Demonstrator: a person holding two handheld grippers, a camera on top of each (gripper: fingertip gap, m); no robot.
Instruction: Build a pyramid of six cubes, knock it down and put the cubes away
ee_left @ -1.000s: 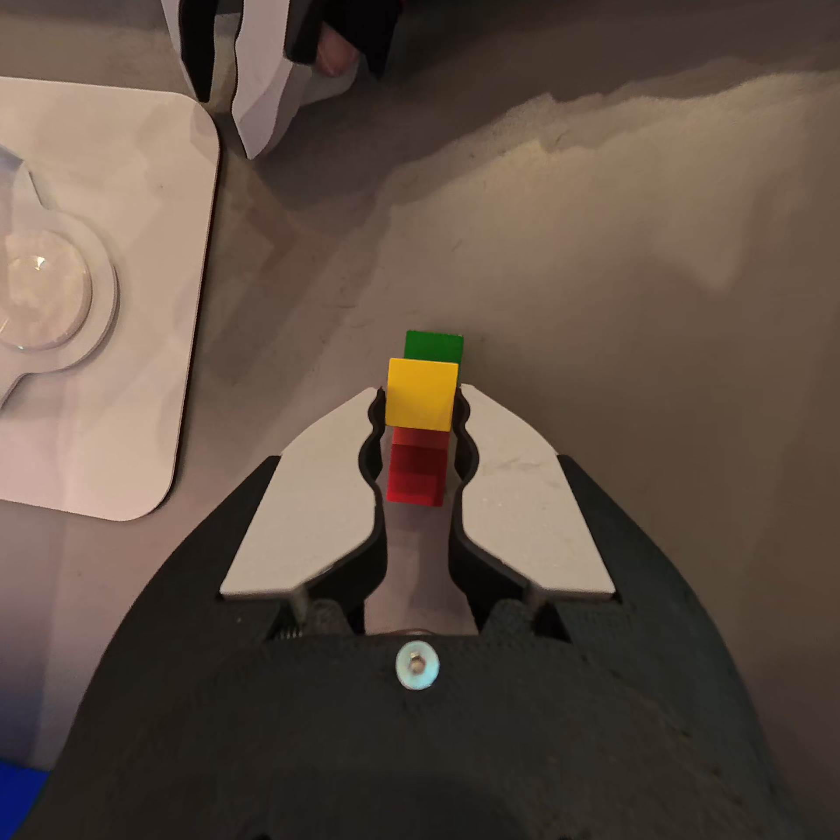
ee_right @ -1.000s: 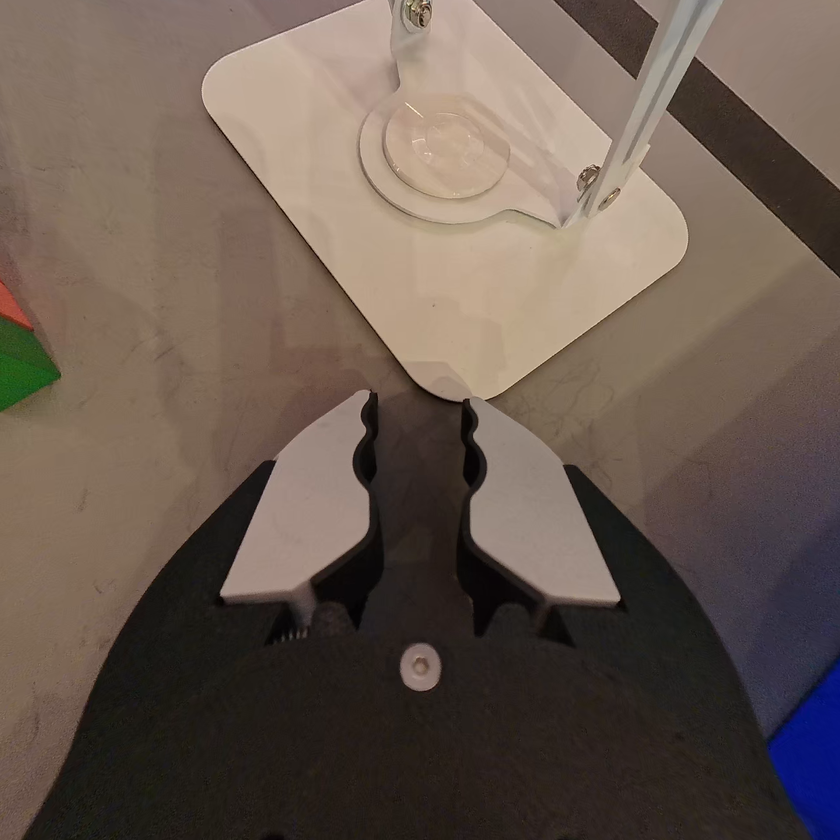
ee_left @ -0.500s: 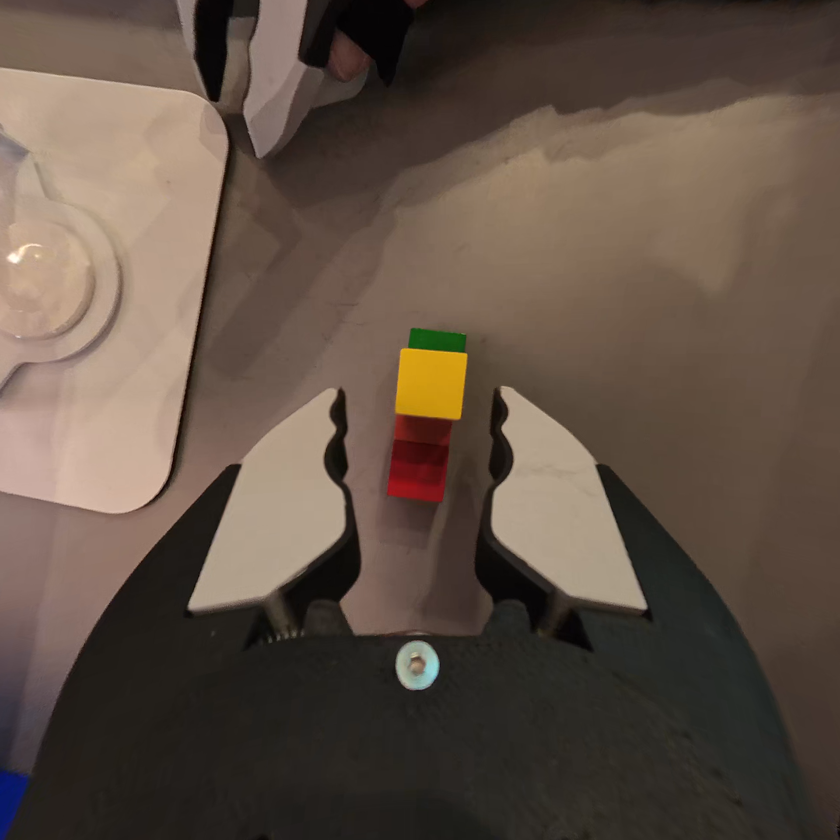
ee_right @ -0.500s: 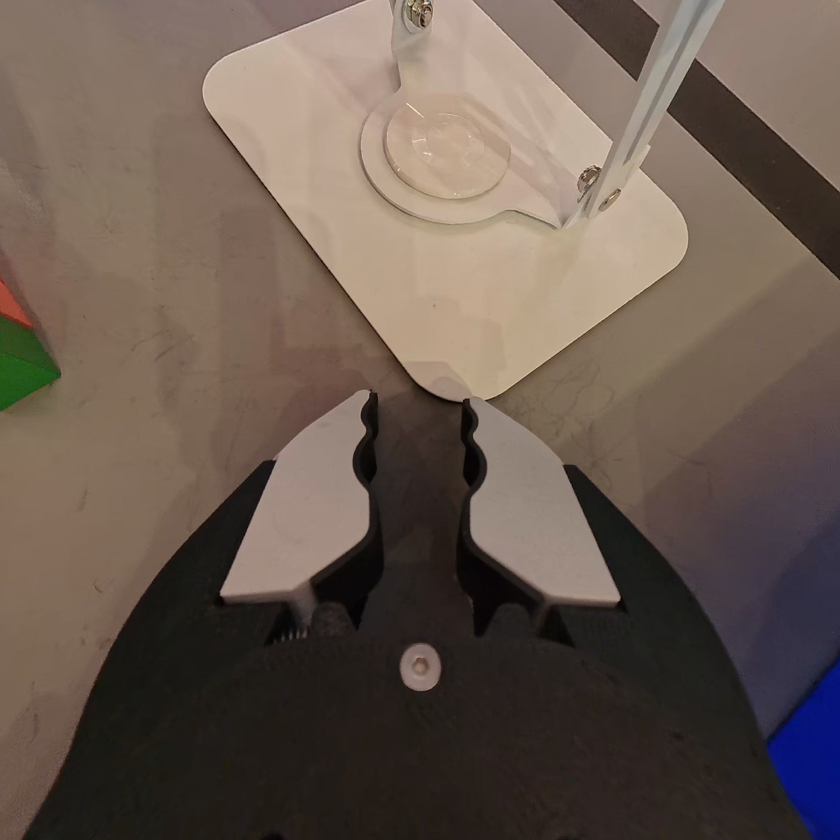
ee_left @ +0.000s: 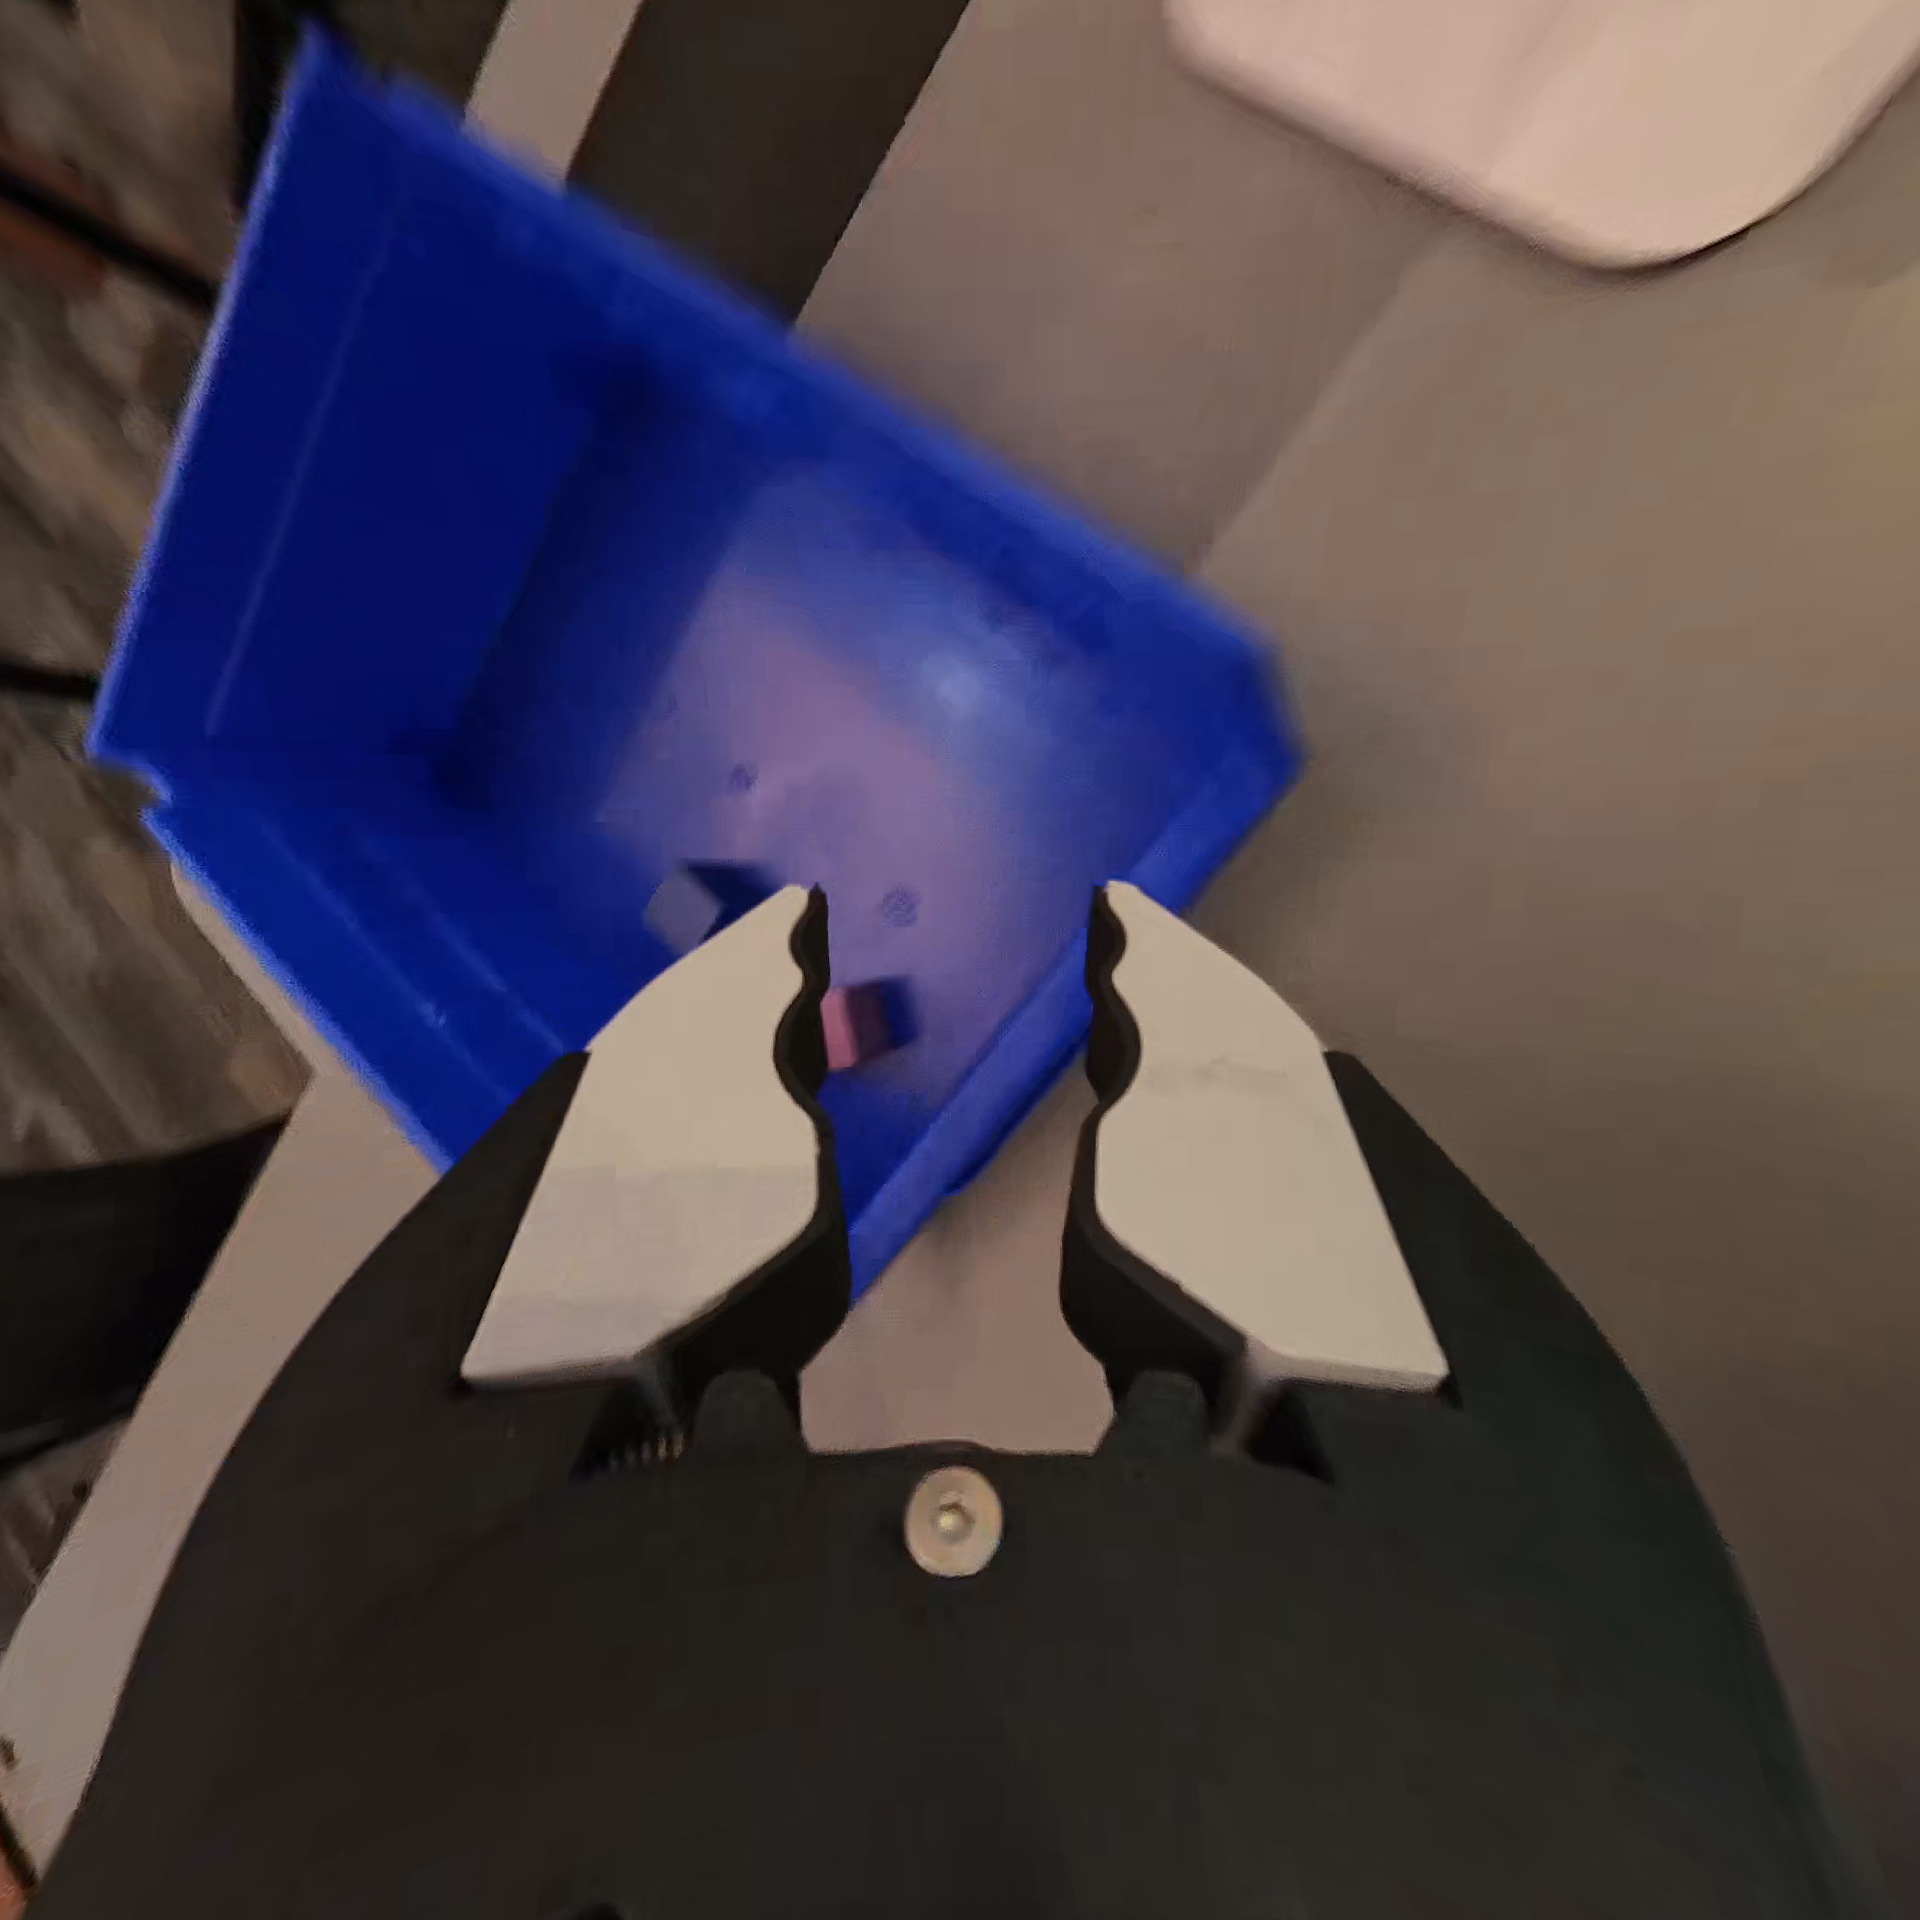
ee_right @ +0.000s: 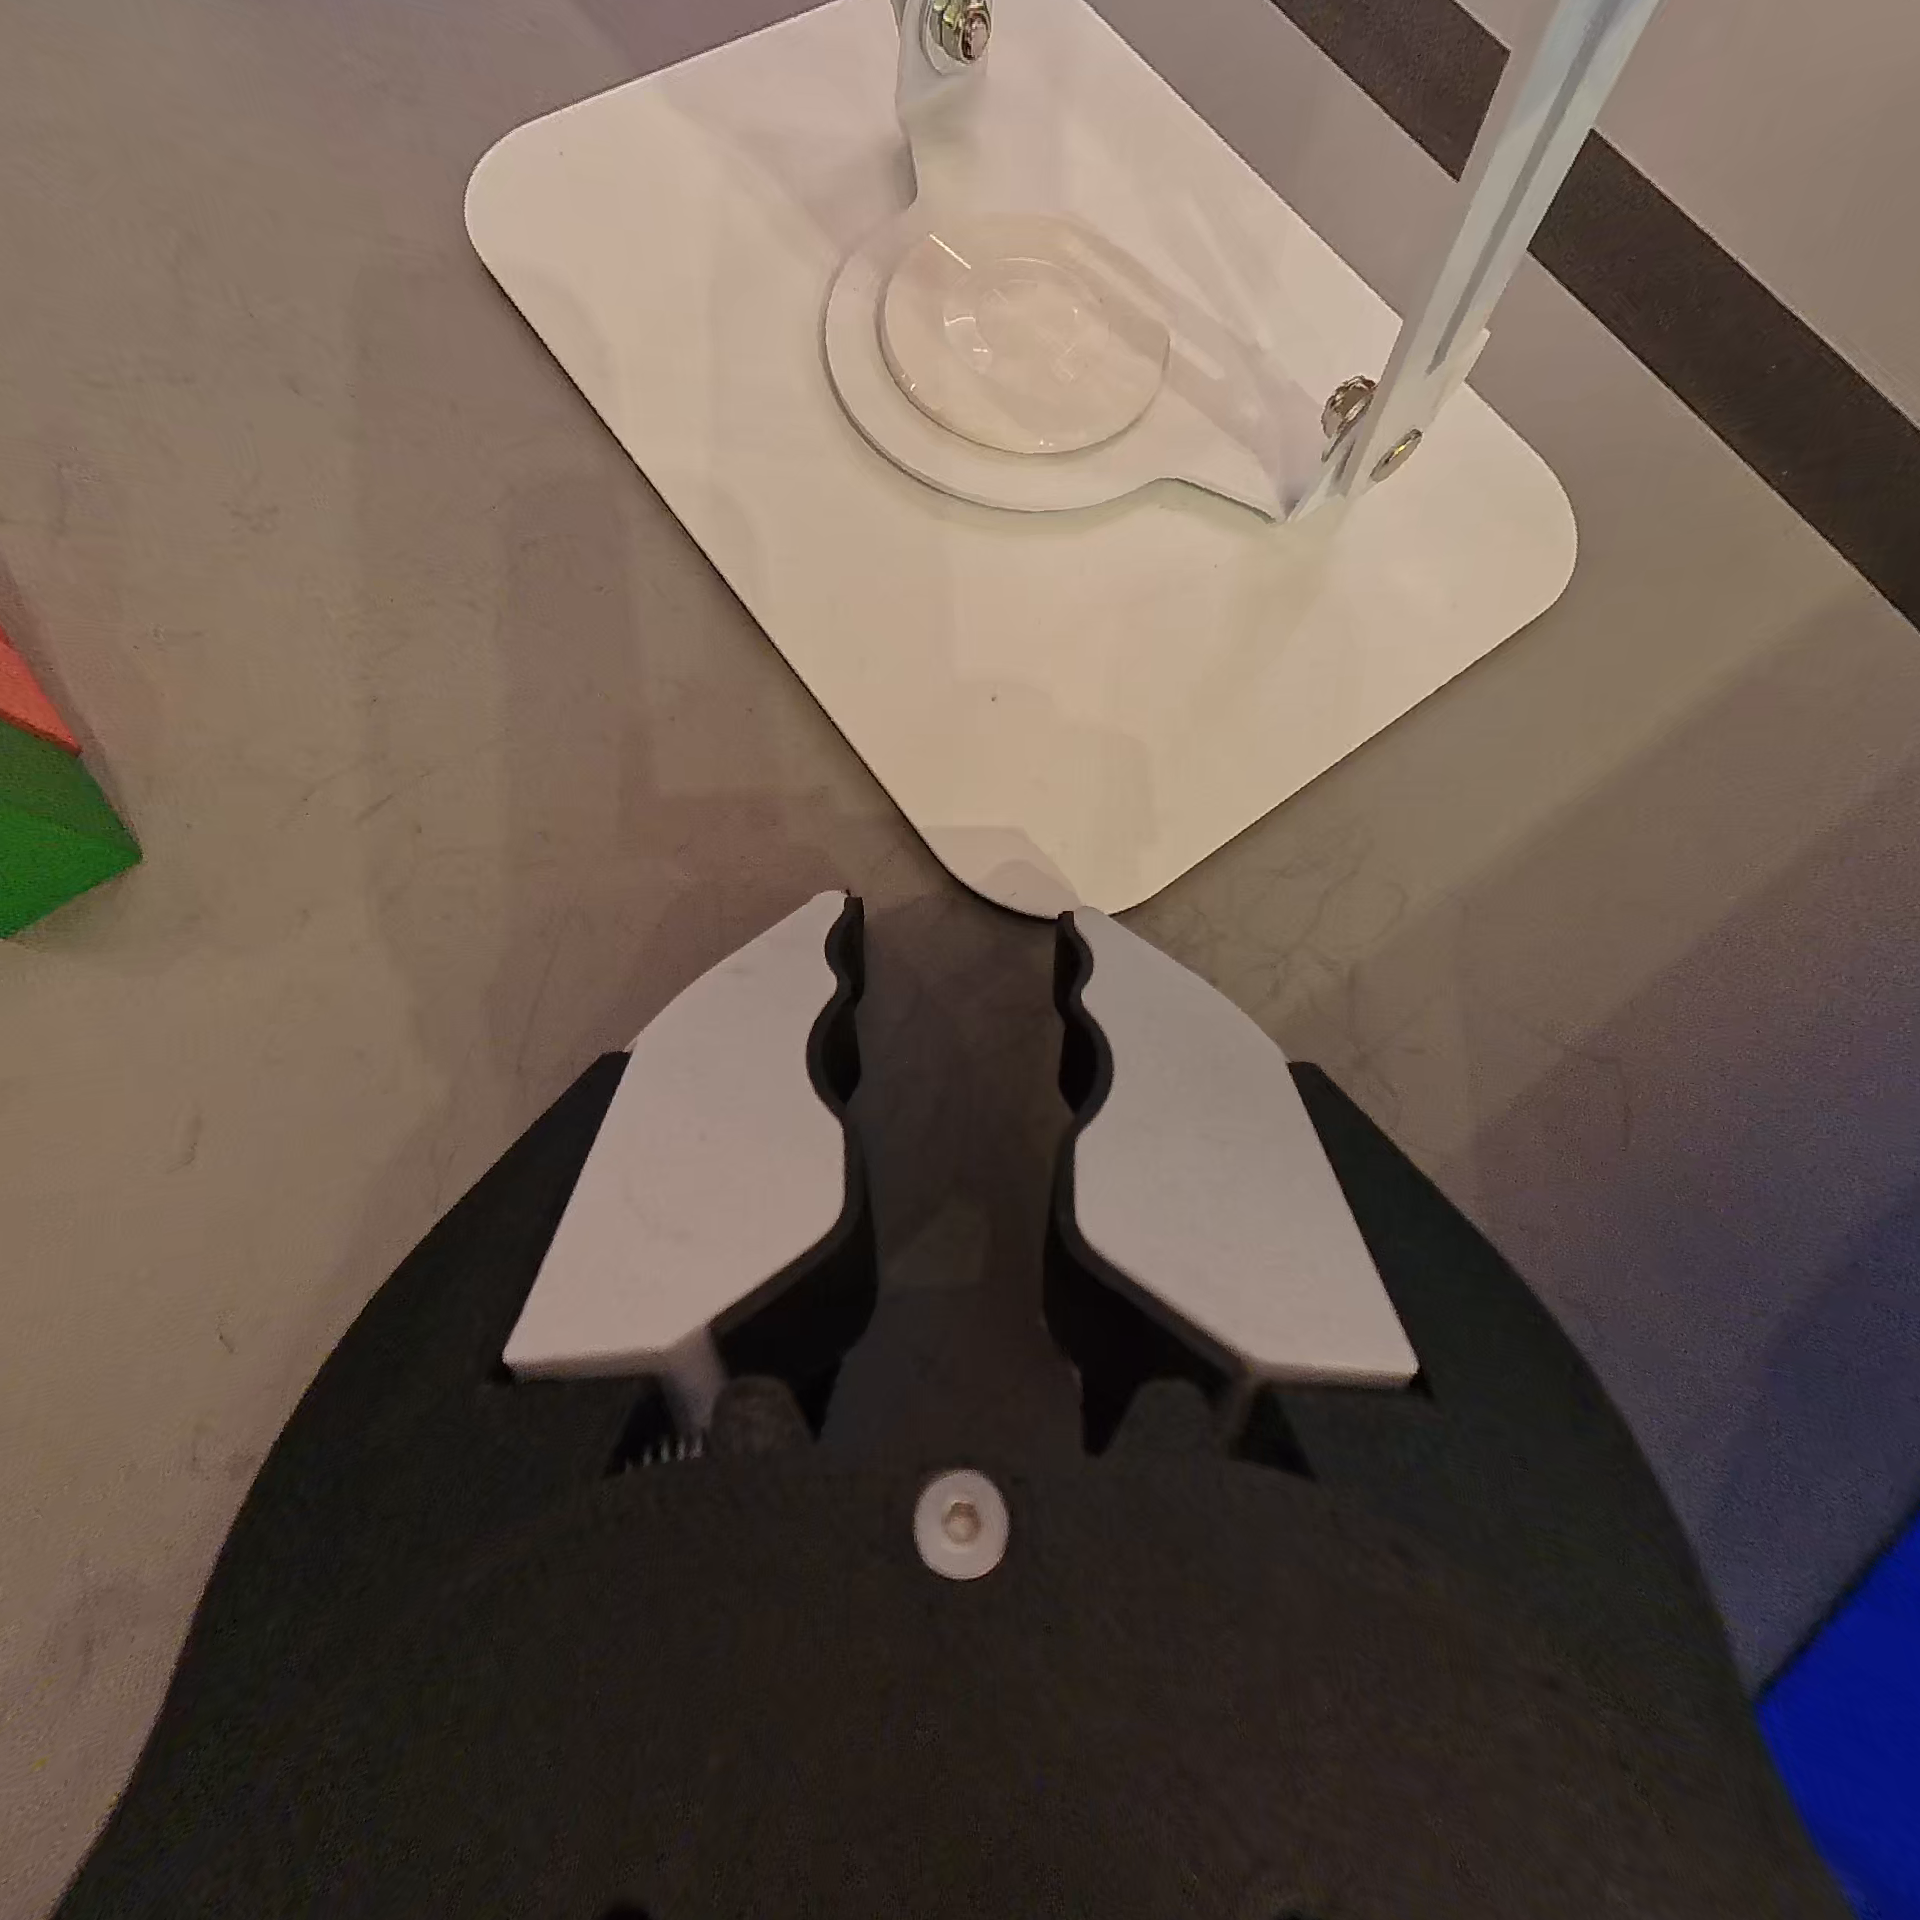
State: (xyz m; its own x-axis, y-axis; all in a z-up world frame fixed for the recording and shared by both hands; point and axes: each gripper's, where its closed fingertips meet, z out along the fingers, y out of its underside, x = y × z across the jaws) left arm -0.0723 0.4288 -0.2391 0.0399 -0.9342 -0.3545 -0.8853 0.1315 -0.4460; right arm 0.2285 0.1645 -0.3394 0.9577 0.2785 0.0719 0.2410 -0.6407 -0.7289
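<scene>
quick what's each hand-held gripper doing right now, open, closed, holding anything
Left hand-held gripper: open, holding nothing, above the blue bin.
Right hand-held gripper: open, holding nothing, over the table.
</scene>
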